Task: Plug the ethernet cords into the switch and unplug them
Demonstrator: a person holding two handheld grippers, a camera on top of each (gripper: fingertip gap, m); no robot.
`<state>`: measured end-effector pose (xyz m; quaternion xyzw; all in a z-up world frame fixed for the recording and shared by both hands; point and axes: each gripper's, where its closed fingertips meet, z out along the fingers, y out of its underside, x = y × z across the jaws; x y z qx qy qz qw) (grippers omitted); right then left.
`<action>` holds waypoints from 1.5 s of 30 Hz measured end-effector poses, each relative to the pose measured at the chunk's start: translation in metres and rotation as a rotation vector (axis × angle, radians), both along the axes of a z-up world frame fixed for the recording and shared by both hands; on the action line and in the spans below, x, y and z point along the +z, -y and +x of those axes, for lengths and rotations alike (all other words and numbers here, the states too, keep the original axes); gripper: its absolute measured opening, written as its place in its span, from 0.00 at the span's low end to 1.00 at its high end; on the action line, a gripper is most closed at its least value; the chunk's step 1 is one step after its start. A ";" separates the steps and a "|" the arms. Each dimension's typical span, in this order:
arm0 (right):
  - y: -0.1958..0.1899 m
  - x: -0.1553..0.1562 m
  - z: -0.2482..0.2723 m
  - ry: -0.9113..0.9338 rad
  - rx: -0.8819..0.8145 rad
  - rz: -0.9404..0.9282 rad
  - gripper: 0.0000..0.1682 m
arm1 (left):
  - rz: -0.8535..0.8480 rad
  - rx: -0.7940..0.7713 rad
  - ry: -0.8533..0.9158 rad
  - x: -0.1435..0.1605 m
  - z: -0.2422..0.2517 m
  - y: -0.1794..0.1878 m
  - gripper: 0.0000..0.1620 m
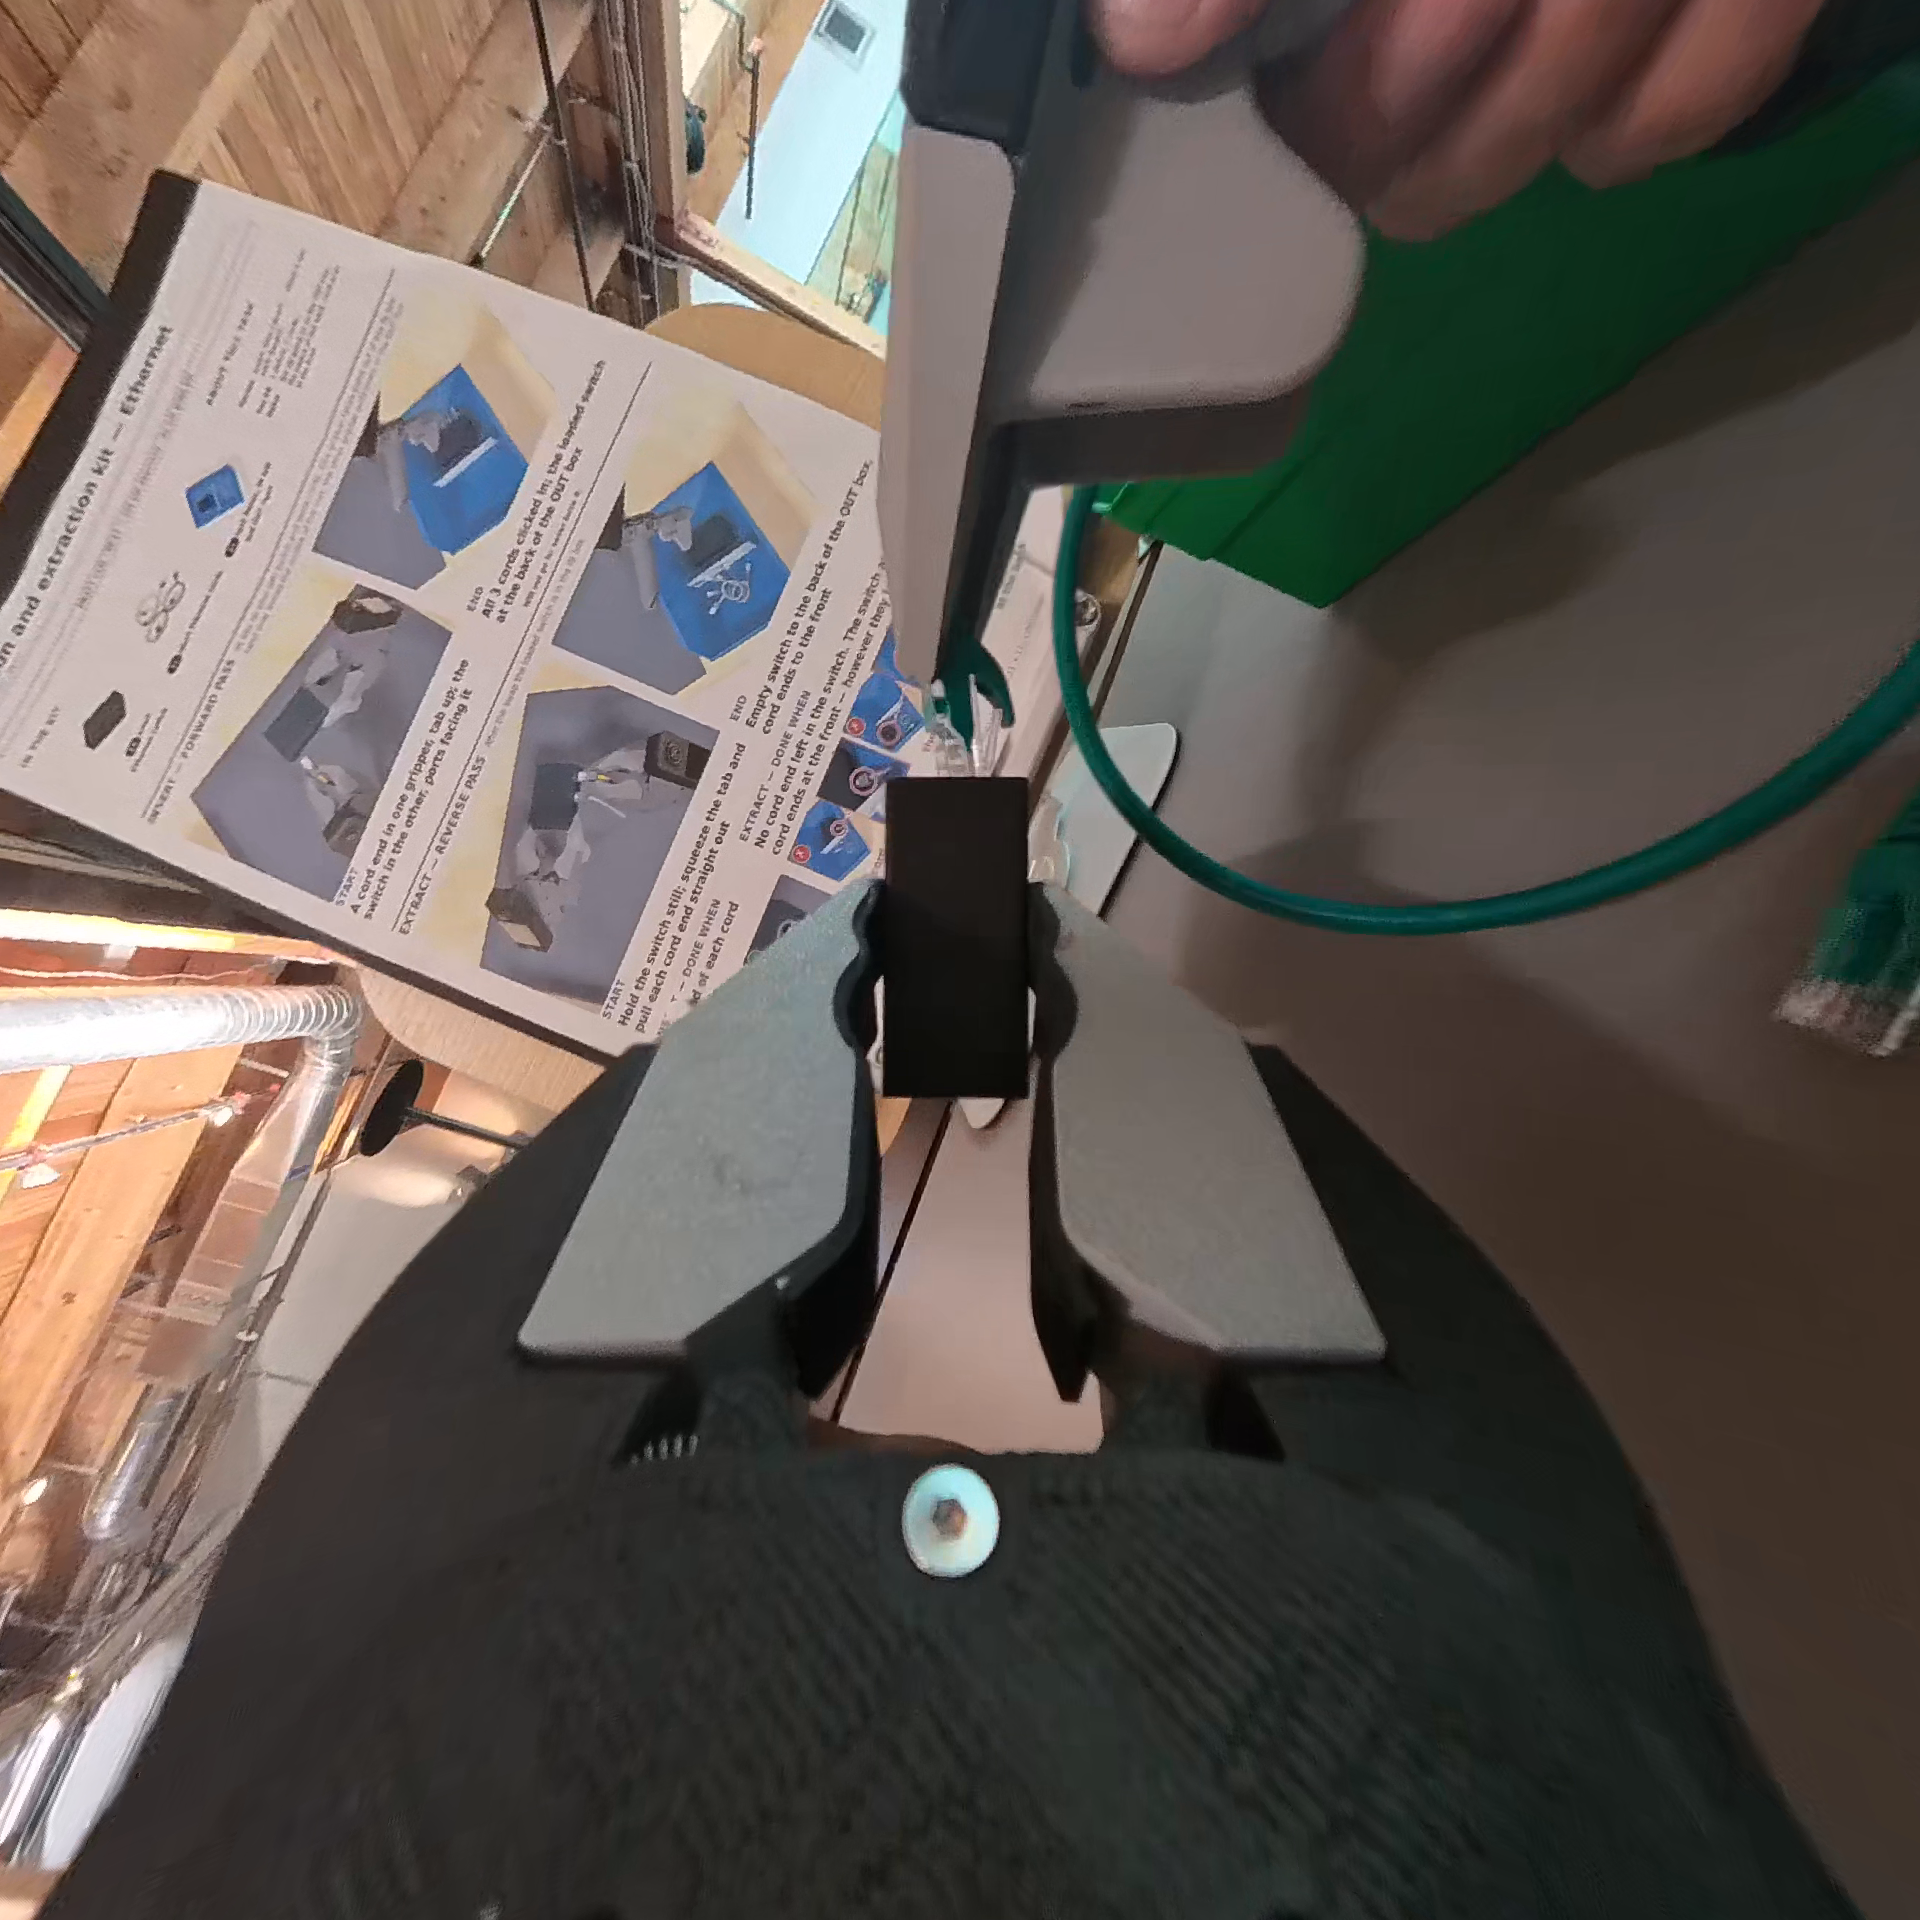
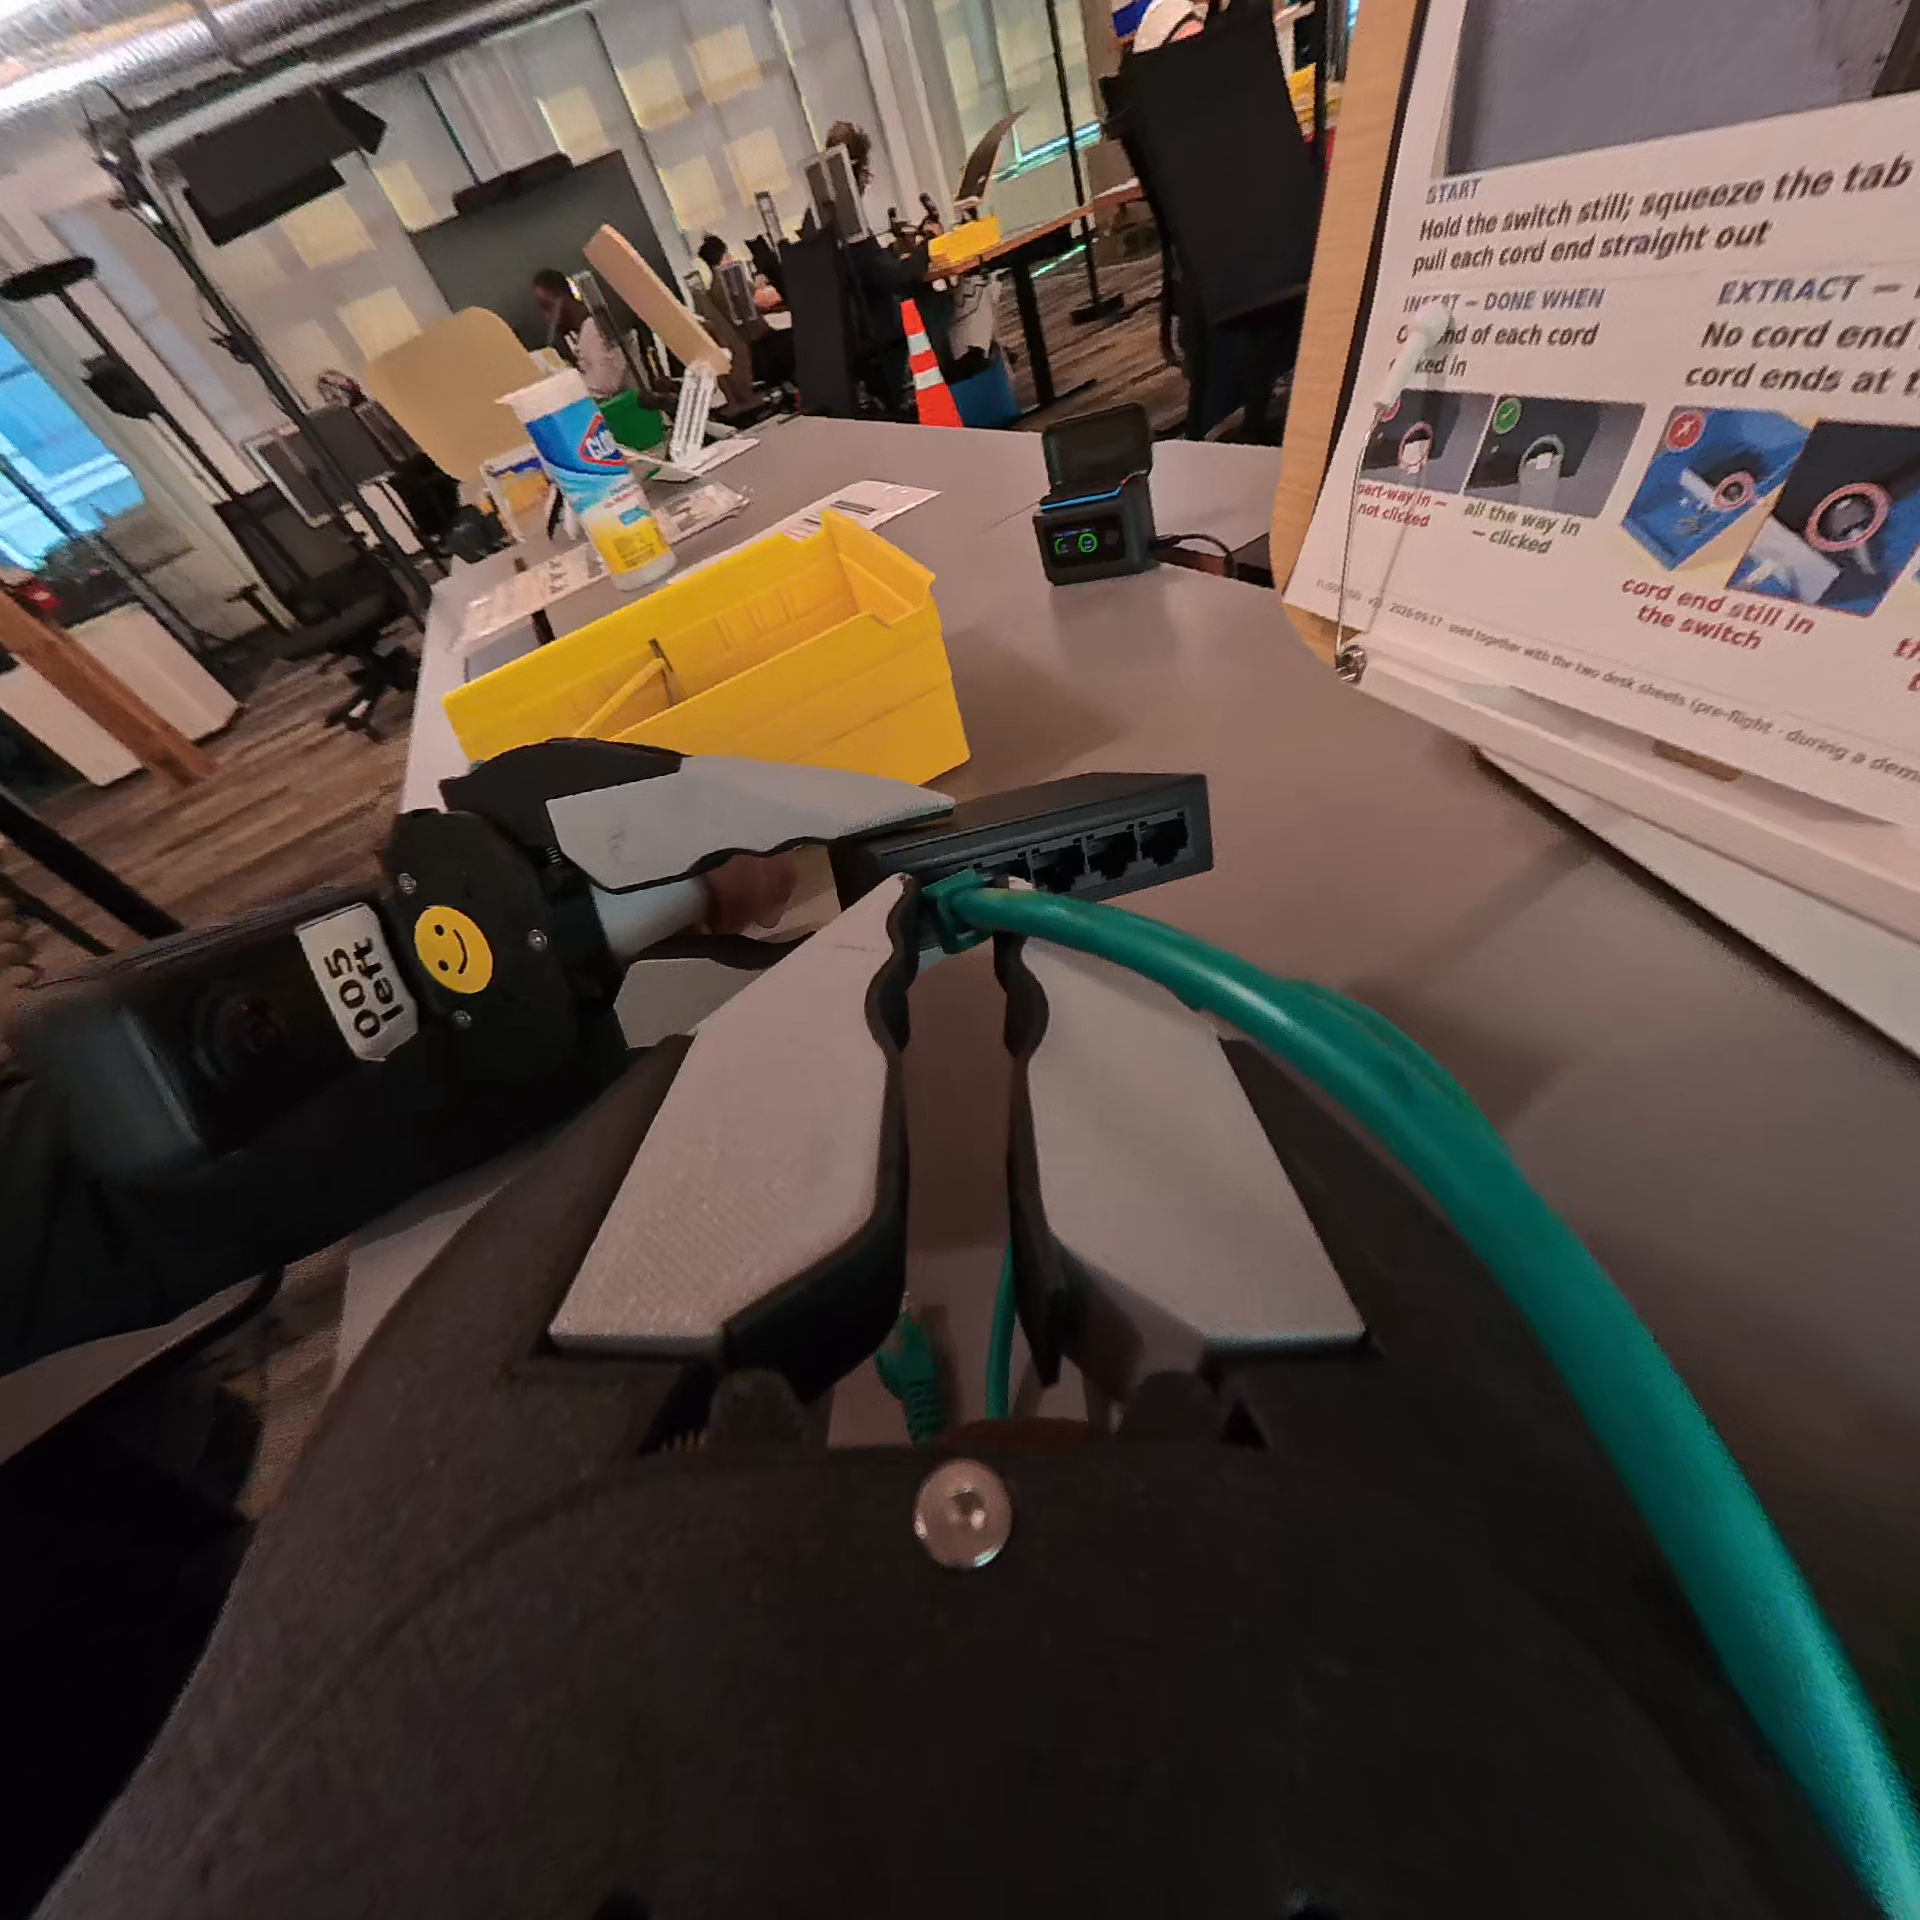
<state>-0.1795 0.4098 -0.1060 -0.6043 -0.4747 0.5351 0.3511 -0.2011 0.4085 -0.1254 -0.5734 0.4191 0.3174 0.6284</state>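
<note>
My left gripper [image 1: 956, 914] is shut on the black switch [image 1: 956, 997], clamping its narrow body between the fingertips. In the right wrist view the switch [image 2: 1101, 821] is held just above the table with its row of ports facing me, and the left gripper [image 2: 873, 831] grips its left end. My right gripper [image 2: 951, 940] is shut on the boot of a green ethernet cord [image 2: 1351, 1070], with the plug at the leftmost port. The clear plug [image 1: 961, 743] meets the switch's edge. How deep it sits I cannot tell. The cord's other plug [image 1: 1849, 956] hangs loose.
A yellow bin [image 2: 727, 665] sits on the grey table [image 2: 1351, 883] behind the switch. A green bin [image 1: 1558, 343] is beyond the right gripper [image 1: 951, 665]. An instruction sheet [image 2: 1662, 468] stands at the right. A small device with a screen [image 2: 1091, 509] and a wipes canister [image 2: 592, 478] stand farther back. Only a small space, under 4 cm, lies between the two pairs of fingers.
</note>
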 end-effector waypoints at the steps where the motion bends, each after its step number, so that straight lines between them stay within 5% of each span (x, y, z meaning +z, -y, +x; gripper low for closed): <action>1: 0.000 -0.001 0.000 0.001 0.006 -0.012 0.06 | 0.000 -0.007 -0.006 -0.001 0.001 0.000 0.15; 9: 0.017 -0.023 -0.010 0.103 0.079 0.017 0.06 | -0.112 0.050 -0.052 -0.028 -0.006 -0.012 0.15; 45: -0.002 0.009 -0.010 -0.097 -0.129 0.032 0.06 | -0.079 0.121 0.079 -0.002 -0.013 -0.010 0.15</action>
